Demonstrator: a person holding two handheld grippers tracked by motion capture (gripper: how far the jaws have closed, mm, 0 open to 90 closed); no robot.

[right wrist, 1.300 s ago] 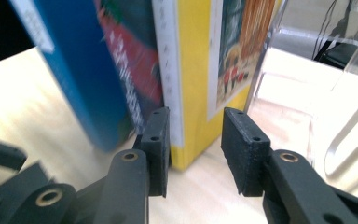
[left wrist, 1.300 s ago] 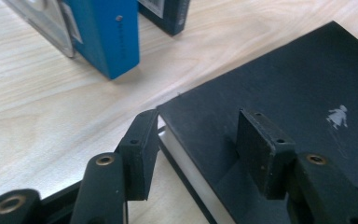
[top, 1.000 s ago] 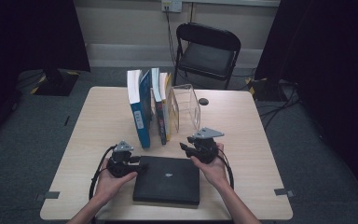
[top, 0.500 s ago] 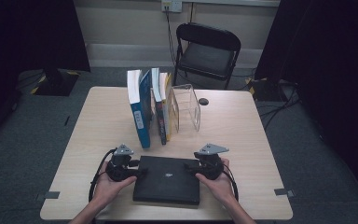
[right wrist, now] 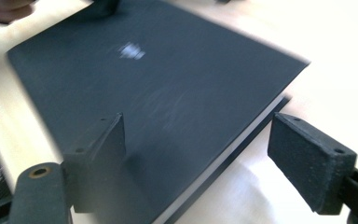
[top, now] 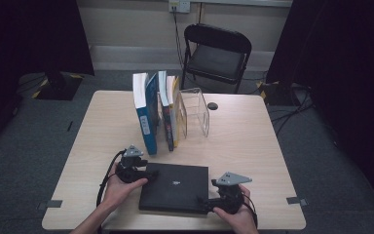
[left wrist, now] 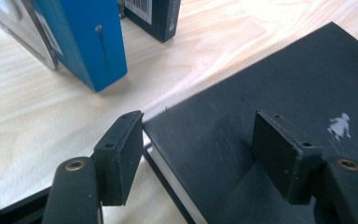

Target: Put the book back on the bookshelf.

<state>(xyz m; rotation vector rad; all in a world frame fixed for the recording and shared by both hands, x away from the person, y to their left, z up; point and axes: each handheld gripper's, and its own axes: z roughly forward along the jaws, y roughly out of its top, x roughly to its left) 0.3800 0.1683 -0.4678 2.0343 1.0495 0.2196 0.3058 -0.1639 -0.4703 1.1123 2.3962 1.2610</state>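
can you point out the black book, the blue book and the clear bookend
black book (top: 175, 187), high view, middle of its front cover
blue book (top: 146, 117), high view, on its blue cover
clear bookend (top: 197, 109), high view, on its see-through wall

black book (top: 175, 187) with small white emblem, pale wood table (top: 253, 141).

Blurred in the right gripper view: black book (right wrist: 158, 93) and its pale cover emblem; cut off at the left gripper view's top: blue book (left wrist: 88, 42).
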